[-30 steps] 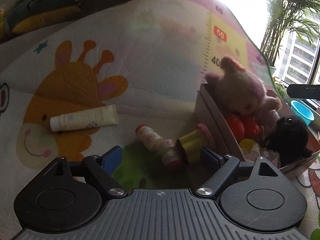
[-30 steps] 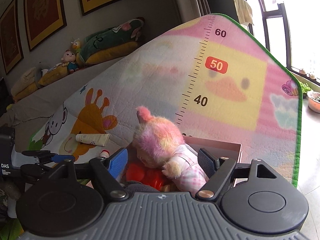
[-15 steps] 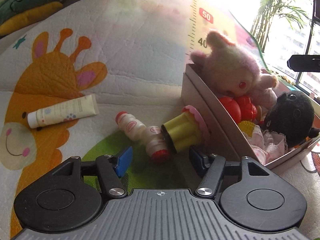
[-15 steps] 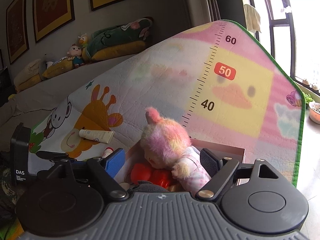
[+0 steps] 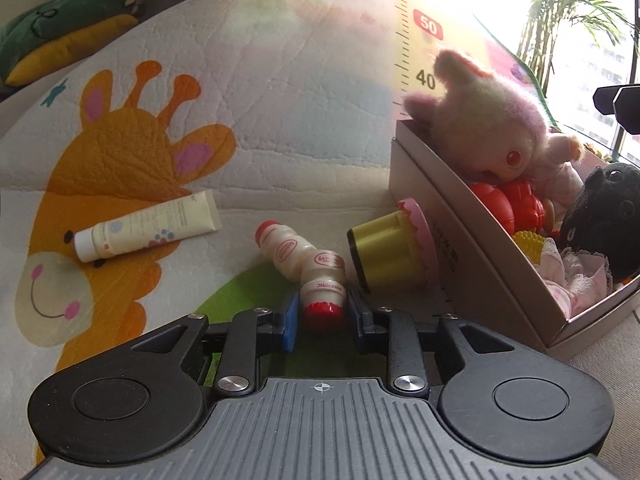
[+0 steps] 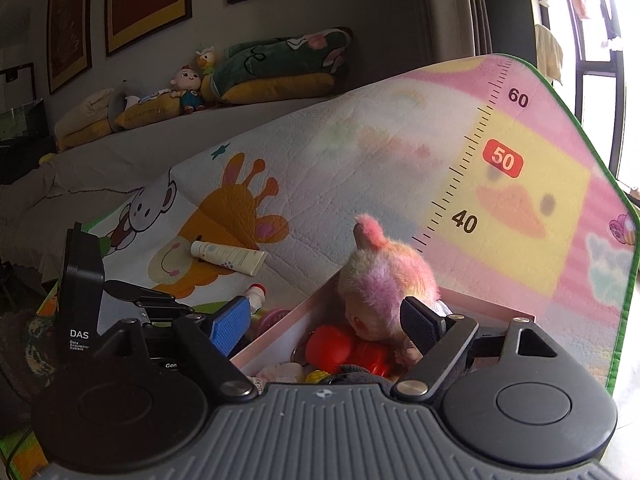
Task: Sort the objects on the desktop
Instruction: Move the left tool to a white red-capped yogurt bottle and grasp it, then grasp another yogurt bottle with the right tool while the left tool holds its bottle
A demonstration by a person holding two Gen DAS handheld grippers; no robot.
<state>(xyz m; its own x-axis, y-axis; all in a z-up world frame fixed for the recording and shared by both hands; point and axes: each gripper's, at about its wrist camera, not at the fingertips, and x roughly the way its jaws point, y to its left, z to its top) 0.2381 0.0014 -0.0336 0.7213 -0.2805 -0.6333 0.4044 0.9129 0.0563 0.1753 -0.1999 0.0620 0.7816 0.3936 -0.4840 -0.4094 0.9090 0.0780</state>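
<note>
While lying on the play mat (image 5: 304, 100) beside the toy box (image 5: 460, 248), the near yogurt bottle (image 5: 322, 292) is being pinched at its red cap by the left gripper (image 5: 322, 316); the right gripper (image 6: 324, 326) is hovering spread wide above the box, holding nothing.

Glossy plastic drink bottles (image 5: 304, 258); smooth matt cardboard box (image 5: 448, 240); fuzzy plush pink doll (image 5: 496, 136); quilted, dimpled play mat (image 5: 300, 100); satin cream tube (image 5: 148, 226).
</note>
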